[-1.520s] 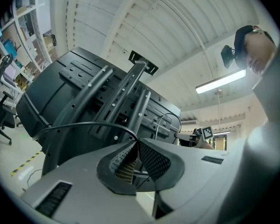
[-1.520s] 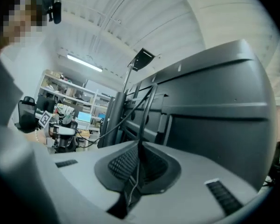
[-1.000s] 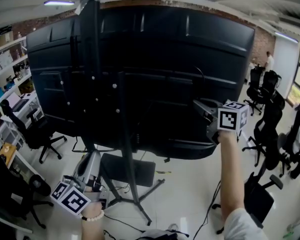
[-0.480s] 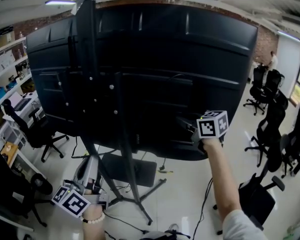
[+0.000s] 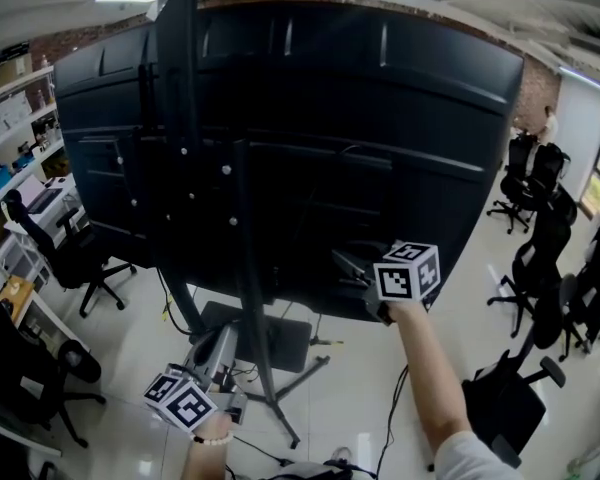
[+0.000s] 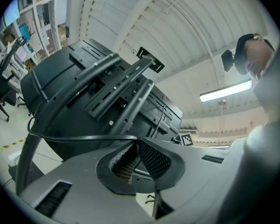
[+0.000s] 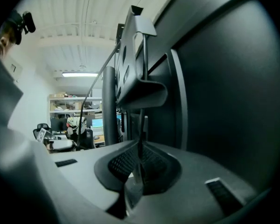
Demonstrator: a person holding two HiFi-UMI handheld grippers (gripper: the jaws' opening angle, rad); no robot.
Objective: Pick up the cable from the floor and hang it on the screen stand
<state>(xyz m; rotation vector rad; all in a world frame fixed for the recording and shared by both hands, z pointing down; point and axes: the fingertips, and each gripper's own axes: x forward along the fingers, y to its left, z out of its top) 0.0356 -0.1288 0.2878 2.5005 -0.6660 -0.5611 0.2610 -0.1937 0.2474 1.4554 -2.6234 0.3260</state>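
Both sit lower now — left tool (image 6: 136, 143) and right tool (image 7: 139, 164) clench the cable (image 6: 84, 137) (screen stand (image 5: 248, 268) above them); we judge it draping.

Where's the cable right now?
Held by both grippers behind the screen: the cable enters the left gripper from its view's left, under the screen stand, and the right gripper clamps it too.
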